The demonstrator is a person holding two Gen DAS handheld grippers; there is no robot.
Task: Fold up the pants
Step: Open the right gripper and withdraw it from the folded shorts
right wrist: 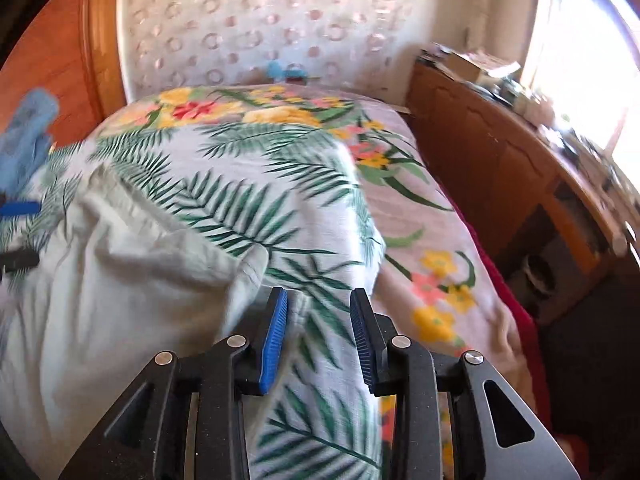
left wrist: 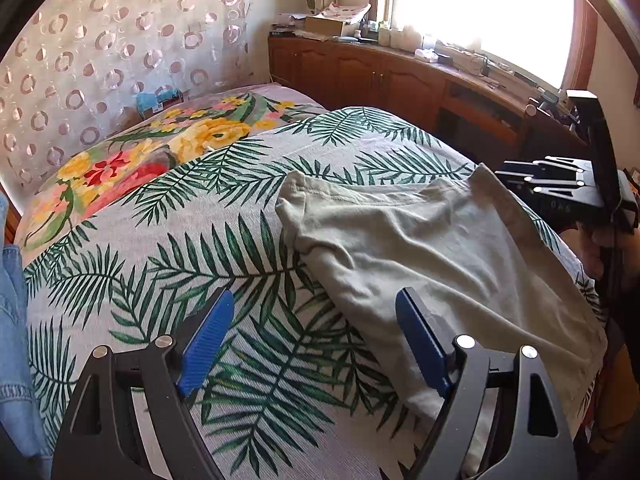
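- Left wrist view: my left gripper [left wrist: 316, 336], jaws spread wide and holding nothing, hangs over the bed [left wrist: 168, 240].
- Its blue pads [left wrist: 206, 344]: the left one is above the palm-leaf sheet [left wrist: 224, 208], the right one above the near edge of the pants.
- Pants [left wrist: 432, 256]: pale grey-green, lying in a folded heap on the palm-leaf sheet, towards the right side of the bed; hemmed end points to the far side.
- Right gripper [left wrist: 560, 184]: I see its black body at the far right edge of the pants; from here I cannot tell how its jaws stand.
- Right wrist view, blurred: right gripper [right wrist: 319, 340], jaws parted with a gap between the blue pads, nothing gripped; palm-leaf sheet [right wrist: 248, 184] shows through the gap.
- Pants [right wrist: 100, 280] in this view: to the left of the jaws, the nearest fold just beside the left pad.
- Floral blanket [left wrist: 132, 168]: yellow and red flowers, under the leaf sheet at the far end of the bed.
- Denim garment [left wrist: 14, 320]: blue, at the left edge of the bed.
- Wooden cabinet [left wrist: 380, 76]: along the window wall, its top cluttered with boxes and small items.
- Patterned curtain [left wrist: 100, 48]: ring motif, behind the bed.
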